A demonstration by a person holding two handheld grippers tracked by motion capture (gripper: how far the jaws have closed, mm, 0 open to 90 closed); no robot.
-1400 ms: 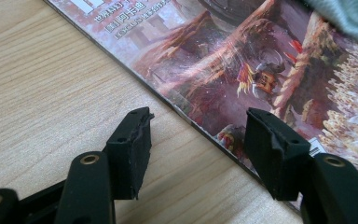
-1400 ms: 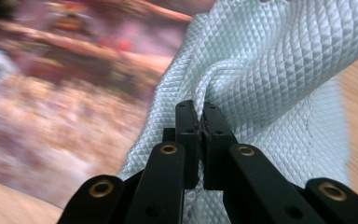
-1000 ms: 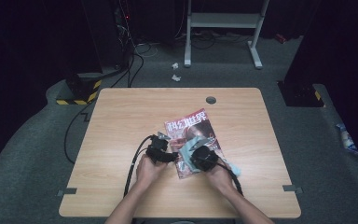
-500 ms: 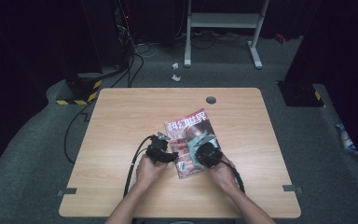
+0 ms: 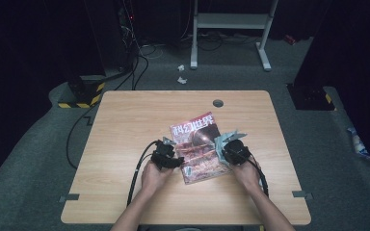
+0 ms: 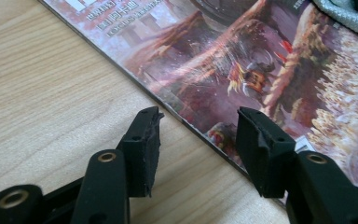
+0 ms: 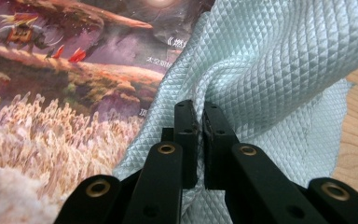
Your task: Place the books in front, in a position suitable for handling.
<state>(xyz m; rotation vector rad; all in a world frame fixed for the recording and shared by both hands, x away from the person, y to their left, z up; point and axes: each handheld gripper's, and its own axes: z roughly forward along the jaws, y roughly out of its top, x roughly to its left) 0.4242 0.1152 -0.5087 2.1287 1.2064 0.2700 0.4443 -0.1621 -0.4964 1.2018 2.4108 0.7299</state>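
Right gripper (image 7: 196, 122) pinched fold of pale green quilted cloth (image 7: 270, 60) over magazine (image 5: 200, 147) right edge. Left gripper (image 6: 198, 135) fingers wide, straddling magazine left edge. Magazine flat on bench (image 5: 125, 125).

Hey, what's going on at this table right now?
A person is working at a wooden table with a tool in each hand. The right tool is shut on a pale green quilted cloth that lies partly over a magazine. The left tool is open, its jaws astride the magazine's near edge, one over the wood and one over the cover.
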